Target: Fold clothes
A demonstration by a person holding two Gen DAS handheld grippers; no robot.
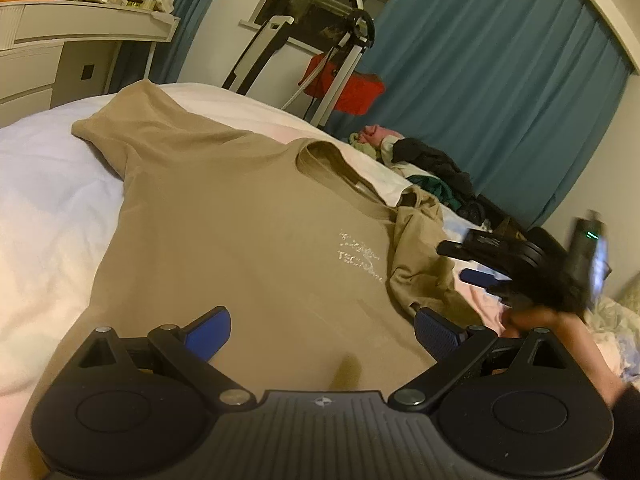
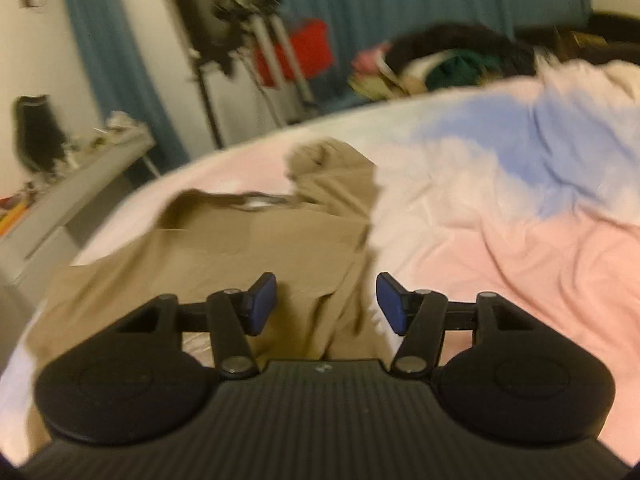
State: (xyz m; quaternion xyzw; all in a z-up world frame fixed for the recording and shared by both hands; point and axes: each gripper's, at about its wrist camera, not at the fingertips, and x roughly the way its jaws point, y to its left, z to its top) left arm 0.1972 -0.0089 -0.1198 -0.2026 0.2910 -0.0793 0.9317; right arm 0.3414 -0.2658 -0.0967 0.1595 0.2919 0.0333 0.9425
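A tan T-shirt (image 1: 248, 232) with a faded white print lies front-up on the bed, one sleeve spread at the far left, the other sleeve (image 1: 424, 256) bunched at the right. My left gripper (image 1: 322, 334) is open and empty, just above the shirt's lower body. My right gripper (image 1: 476, 264) shows blurred at the right of the left wrist view, beside the bunched sleeve. In the right wrist view the right gripper (image 2: 326, 300) is open and empty above the shirt's (image 2: 240, 248) right side edge.
The bed (image 2: 520, 248) has a pink, white and blue cover. A pile of dark and coloured clothes (image 1: 432, 172) lies at its far edge. A white dresser (image 1: 60, 48), an exercise machine with a red bag (image 1: 344, 84) and blue curtains (image 1: 500, 80) stand beyond.
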